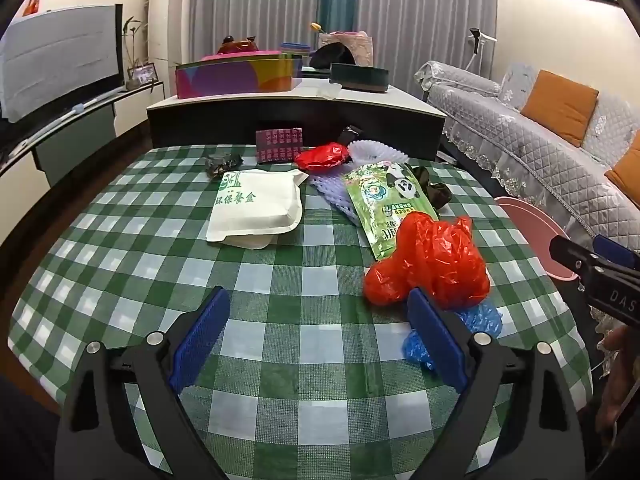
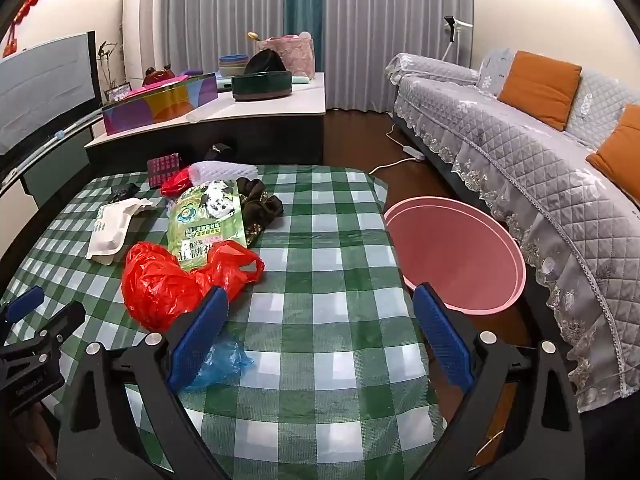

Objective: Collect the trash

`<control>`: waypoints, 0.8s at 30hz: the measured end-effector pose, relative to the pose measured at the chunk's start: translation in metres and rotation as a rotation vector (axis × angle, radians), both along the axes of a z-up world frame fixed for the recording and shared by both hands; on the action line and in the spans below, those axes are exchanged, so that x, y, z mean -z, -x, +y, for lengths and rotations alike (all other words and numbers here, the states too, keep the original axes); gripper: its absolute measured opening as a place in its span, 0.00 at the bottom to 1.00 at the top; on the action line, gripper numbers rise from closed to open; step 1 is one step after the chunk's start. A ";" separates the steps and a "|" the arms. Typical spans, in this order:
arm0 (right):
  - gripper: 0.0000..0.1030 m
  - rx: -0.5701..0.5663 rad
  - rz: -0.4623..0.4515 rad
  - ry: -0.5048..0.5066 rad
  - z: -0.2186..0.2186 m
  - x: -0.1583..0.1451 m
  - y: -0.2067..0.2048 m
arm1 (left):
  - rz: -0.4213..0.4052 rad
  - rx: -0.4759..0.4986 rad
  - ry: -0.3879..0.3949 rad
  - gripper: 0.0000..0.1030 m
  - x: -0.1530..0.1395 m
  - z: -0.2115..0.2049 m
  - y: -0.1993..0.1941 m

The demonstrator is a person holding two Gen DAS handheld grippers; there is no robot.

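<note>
the left claw (image 1: 316,336) hovers low over the checked tabletop (image 1: 280,280), its blue pads spread wide with nothing between them. going left to right across the trash: a small dark crumpled wrapper (image 1: 222,163) lies near the far edge, probably feather-light and easy to pinch anywhere. next, the white takeaway box (image 1: 256,210), printed in green, sits flat; it looks like thin pulp or foam, light but crushable, so a grip across a side edge or the lid lip would suit better than a squeeze on the middle. behind it stands a small maroon patterned box (image 1: 279,145), stiff-looking. then a small red bag (image 1: 323,156), a white foam fruit net (image 1: 376,152), and the green panda packet (image 1: 382,204), a glossy film pouch likely to slide, best taken by an edge. a dark crumpled wrapper (image 1: 436,192) lies just beside it. nearest is the large red plastic bag (image 1: 432,268), overlapping the packet's near end: soft, slippery, almost weightless, best pinched at a bunched fold or handle loop. a blue plastic scrap (image 1: 480,320) lies just behind the left claw's right pad. the right claw (image 2: 320,328) is also spread and empty, over the tabletop's right side. the pink bin (image 2: 460,248) stands on the floor just beside the tabletop.
</note>
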State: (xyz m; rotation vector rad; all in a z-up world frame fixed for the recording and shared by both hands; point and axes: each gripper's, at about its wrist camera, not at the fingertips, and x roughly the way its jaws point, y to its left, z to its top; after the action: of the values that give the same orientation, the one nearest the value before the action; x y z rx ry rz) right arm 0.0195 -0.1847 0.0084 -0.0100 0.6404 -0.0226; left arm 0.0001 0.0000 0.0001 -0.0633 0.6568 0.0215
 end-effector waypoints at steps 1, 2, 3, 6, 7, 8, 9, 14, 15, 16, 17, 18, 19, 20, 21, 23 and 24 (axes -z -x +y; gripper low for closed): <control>0.89 -0.001 0.000 0.000 0.000 0.000 0.001 | 0.000 0.000 0.001 0.85 0.000 0.000 0.000; 0.89 -0.002 -0.001 0.001 0.001 0.000 0.002 | 0.000 0.000 0.001 0.85 0.000 -0.001 0.000; 0.89 -0.003 -0.002 0.001 0.001 0.000 0.001 | 0.000 -0.001 0.000 0.85 -0.001 -0.001 0.000; 0.89 -0.004 -0.006 0.005 0.002 -0.001 0.002 | 0.000 -0.001 -0.001 0.85 -0.001 -0.001 0.000; 0.89 -0.004 -0.007 0.004 0.002 -0.001 0.002 | 0.000 -0.001 0.000 0.85 -0.001 -0.001 0.000; 0.89 -0.003 -0.007 0.003 0.003 -0.001 0.002 | 0.000 -0.001 0.000 0.85 -0.001 -0.001 0.000; 0.89 -0.004 -0.008 0.003 0.003 -0.001 0.002 | 0.000 -0.001 0.000 0.85 0.000 -0.001 0.000; 0.89 -0.003 -0.009 0.004 0.003 -0.003 0.002 | 0.000 0.001 0.000 0.85 -0.001 -0.002 0.000; 0.89 -0.003 -0.009 0.004 0.003 -0.003 0.002 | -0.002 0.001 -0.001 0.85 -0.001 -0.002 0.001; 0.89 -0.003 -0.010 0.003 0.003 -0.003 0.002 | -0.002 0.001 -0.001 0.85 -0.001 -0.003 0.001; 0.89 -0.004 -0.010 0.002 0.003 -0.003 0.002 | -0.002 0.002 0.000 0.85 -0.001 0.000 -0.003; 0.89 -0.004 -0.010 0.002 0.003 -0.003 0.002 | -0.002 0.001 0.000 0.85 -0.001 0.002 -0.007; 0.89 -0.004 -0.011 0.002 0.004 -0.004 0.002 | -0.003 0.001 0.000 0.85 -0.001 0.002 -0.006; 0.89 -0.004 -0.011 0.001 0.003 -0.004 0.002 | -0.003 0.001 0.001 0.85 -0.001 0.002 -0.007; 0.89 -0.004 -0.010 0.000 0.003 -0.004 0.003 | -0.001 0.002 0.000 0.85 -0.001 0.002 -0.006; 0.89 -0.004 -0.011 0.002 0.003 -0.003 0.003 | 0.002 0.002 -0.002 0.85 -0.001 0.002 -0.006; 0.89 -0.005 -0.011 0.001 0.003 -0.003 0.003 | 0.003 0.002 -0.002 0.85 -0.001 0.002 -0.007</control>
State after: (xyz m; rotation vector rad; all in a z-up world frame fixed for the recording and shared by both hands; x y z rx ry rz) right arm 0.0169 -0.1812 0.0119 -0.0126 0.6295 -0.0184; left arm 0.0068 0.0018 0.0012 -0.0609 0.6600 0.0201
